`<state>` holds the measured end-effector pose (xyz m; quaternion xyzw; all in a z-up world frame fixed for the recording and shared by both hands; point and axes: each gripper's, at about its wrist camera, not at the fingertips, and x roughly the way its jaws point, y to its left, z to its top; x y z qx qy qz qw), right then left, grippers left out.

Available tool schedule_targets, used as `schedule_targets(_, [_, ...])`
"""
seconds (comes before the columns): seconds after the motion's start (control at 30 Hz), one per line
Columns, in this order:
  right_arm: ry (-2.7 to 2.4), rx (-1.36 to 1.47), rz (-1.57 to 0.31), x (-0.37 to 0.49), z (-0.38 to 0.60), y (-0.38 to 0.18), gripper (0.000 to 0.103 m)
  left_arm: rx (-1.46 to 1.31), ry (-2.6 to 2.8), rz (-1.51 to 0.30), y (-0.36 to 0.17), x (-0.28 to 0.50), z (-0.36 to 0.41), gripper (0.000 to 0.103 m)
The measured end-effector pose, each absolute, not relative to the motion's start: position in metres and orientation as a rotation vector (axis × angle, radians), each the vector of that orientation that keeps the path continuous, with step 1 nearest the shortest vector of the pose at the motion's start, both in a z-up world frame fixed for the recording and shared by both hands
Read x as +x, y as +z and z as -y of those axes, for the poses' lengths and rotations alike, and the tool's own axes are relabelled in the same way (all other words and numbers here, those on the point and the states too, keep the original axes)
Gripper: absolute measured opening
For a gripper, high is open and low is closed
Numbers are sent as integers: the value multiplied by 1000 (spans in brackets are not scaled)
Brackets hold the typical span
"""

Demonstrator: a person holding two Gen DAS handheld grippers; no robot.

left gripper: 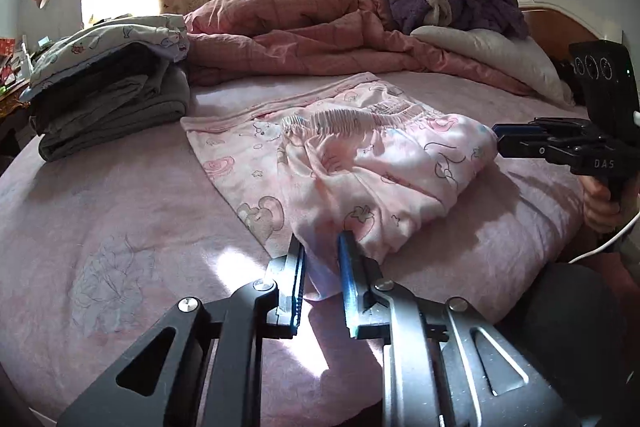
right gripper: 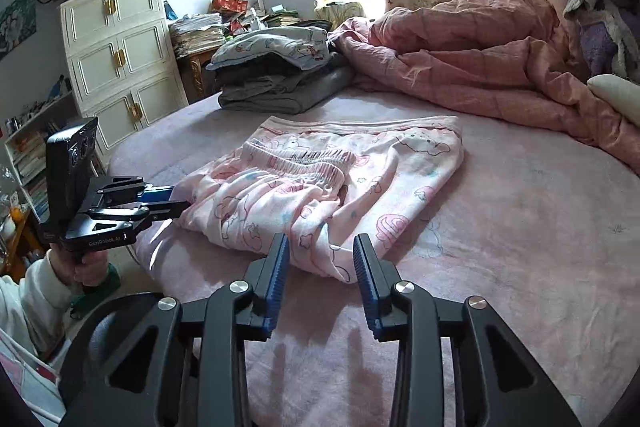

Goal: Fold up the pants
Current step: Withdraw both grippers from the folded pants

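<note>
Pink pants (left gripper: 360,163), left claw (left gripper: 322,247) slightly open, straddling hem

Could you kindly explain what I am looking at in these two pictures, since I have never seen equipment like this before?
There is no robot here: a person holds a two-finger gripper in each hand, each with a wide-angle camera looking along its fingers. One picture is from the left gripper, the other from the right gripper; each also shows the other from the side. On the pink bedsheet lie pink patterned pants, already partly folded. Behind are a stack of folded clothes and a rumpled pink quilt. Both grippers stand at the pants' edges with jaws slightly apart; neither visibly clamps the fabric.
</note>
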<state>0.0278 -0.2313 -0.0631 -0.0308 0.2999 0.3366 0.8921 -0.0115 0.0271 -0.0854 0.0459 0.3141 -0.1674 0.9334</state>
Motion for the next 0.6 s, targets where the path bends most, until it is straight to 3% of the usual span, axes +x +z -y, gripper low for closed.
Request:
schedule_targets(0.27, [680, -166, -615, 26, 216, -72, 29, 84, -353, -639, -85, -10, -28, 16])
schedule_targets(0.3, [677, -176, -614, 27, 213, -74, 18, 82, -345, -636, -85, -11, -28, 13])
schedule_targets(0.33, [673, -187, -618, 28, 210, -75, 5, 79, -306, -619, -84, -12, -29, 1])
schedule_targets(0.6, [525, -113, -536, 23, 236, -52, 3, 111, -160, -485, -57, -33, -39, 1])
